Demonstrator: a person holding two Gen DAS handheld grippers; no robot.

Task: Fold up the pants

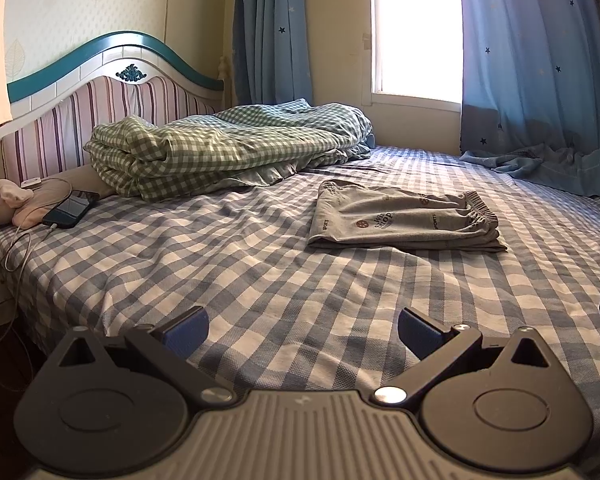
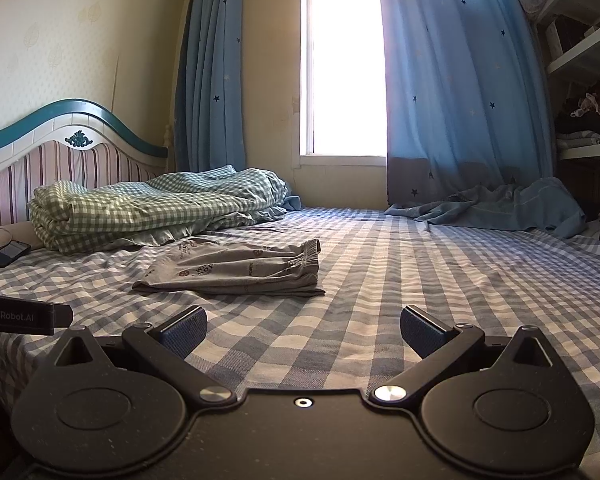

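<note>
Beside folded pants, only the right view shows shelves; both grippers gape wide.

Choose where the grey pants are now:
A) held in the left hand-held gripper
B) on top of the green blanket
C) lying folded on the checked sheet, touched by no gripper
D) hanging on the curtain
C: the pants lie folded on the sheet, both hand-held grippers open, short of them.
</note>
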